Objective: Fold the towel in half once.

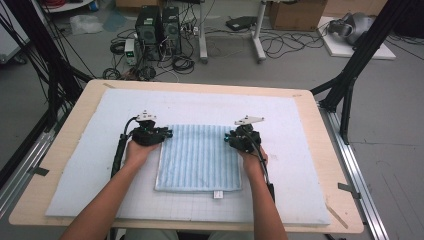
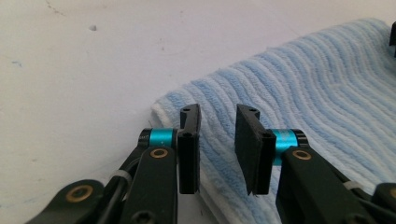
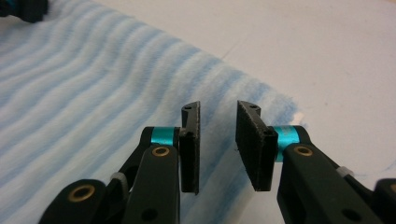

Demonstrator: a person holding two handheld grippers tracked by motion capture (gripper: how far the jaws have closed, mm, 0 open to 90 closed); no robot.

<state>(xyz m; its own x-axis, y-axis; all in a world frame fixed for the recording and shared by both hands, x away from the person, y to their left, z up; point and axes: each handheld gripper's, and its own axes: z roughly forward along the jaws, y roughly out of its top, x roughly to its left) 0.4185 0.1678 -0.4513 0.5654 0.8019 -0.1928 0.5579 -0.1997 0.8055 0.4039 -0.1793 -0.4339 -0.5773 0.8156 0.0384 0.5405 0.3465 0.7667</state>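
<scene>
Hovering at the two far corners of the blue striped towel (image 1: 198, 157), which lies flat mid-mat (image 1: 300, 150), the left gripper (image 1: 169, 133) and right gripper (image 1: 227, 140) hold narrow, empty jaws apart, apparently poised to pinch both corners together for folding.

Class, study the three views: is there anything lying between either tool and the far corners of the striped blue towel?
Nothing visible is in the way. The left tool sits at one far corner of the towel, the right tool at the other. Both have their jaws apart over the cloth, with bare white mat around it.
</scene>
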